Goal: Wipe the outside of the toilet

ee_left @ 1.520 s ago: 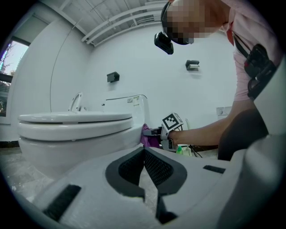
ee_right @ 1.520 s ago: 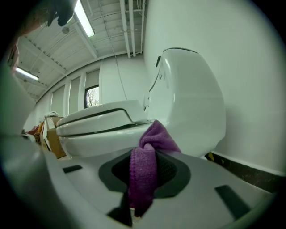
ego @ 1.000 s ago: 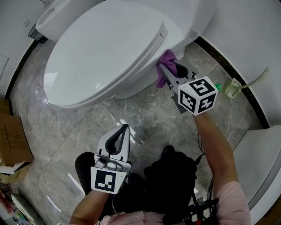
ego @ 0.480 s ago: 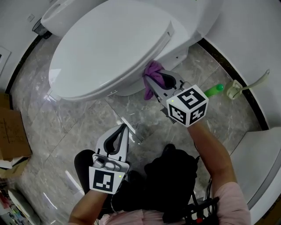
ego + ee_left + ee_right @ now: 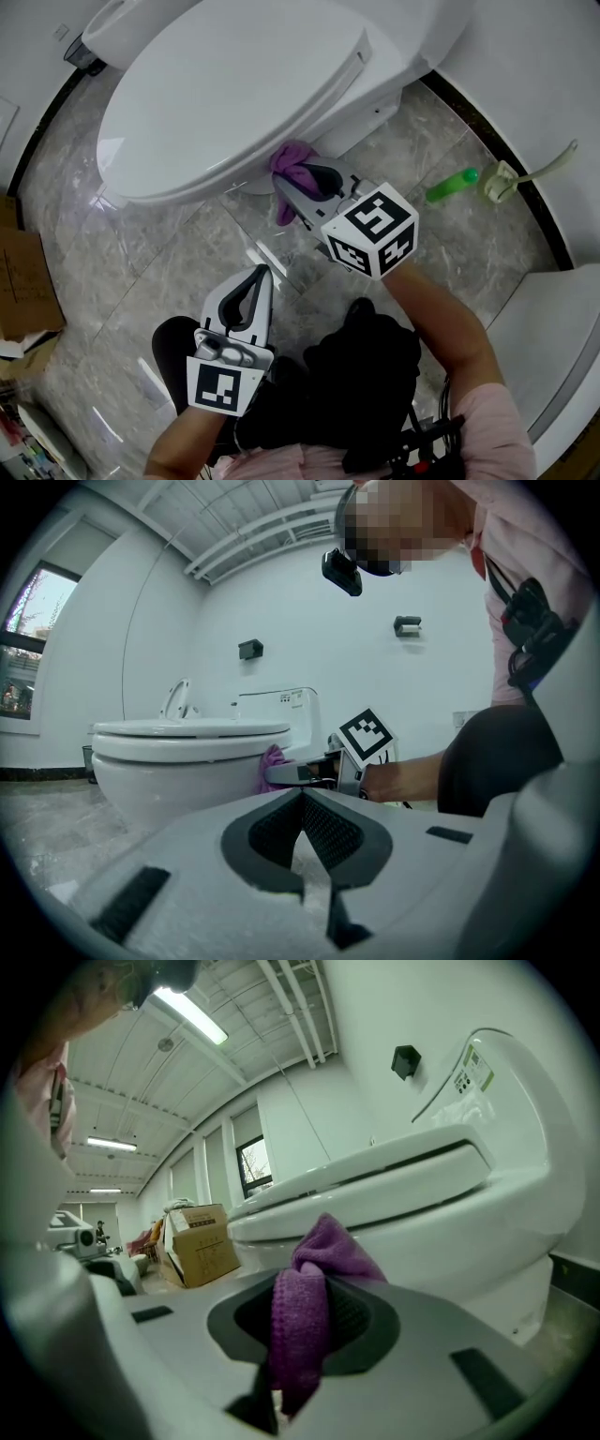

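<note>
The toilet (image 5: pixel 234 94) stands on the grey stone floor (image 5: pixel 141 281) ahead of you with its lid (image 5: pixel 216 84) down, the bowl's side facing your right hand. It is fixed, hard and glazed, so I'd expect it to be slick under a wipe and to give nothing. You don't take hold of it, only press against it. The lid is probably lighter plastic on a hinge and may shift if you push up under its edge.

The purple cloth (image 5: pixel 292 164) does the work. It is soft and limp, bunched into a fold, and your right tool (image 5: pixel 292 186) is clamped across the middle of that fold, a tuft sticking out past the tips and a tail hanging below. That is a sound place to hold it, since the tuft cushions the hard tips from the glaze. The cloth sits low beside the bowl, just under the lid's overhang.

Your left tool (image 5: pixel 264 274) hangs over the floor near your knee, well apart from the toilet, its jaws brought together with nothing between them.

Neither view settles whether the cloth is pressed on the bowl or just off it. The overhang hides the bowl's wall and base from above, and the back of the toilet is cut off. A green bottle (image 5: pixel 452 185) lies to your right, a cardboard box (image 5: pixel 28 291) to your left.
</note>
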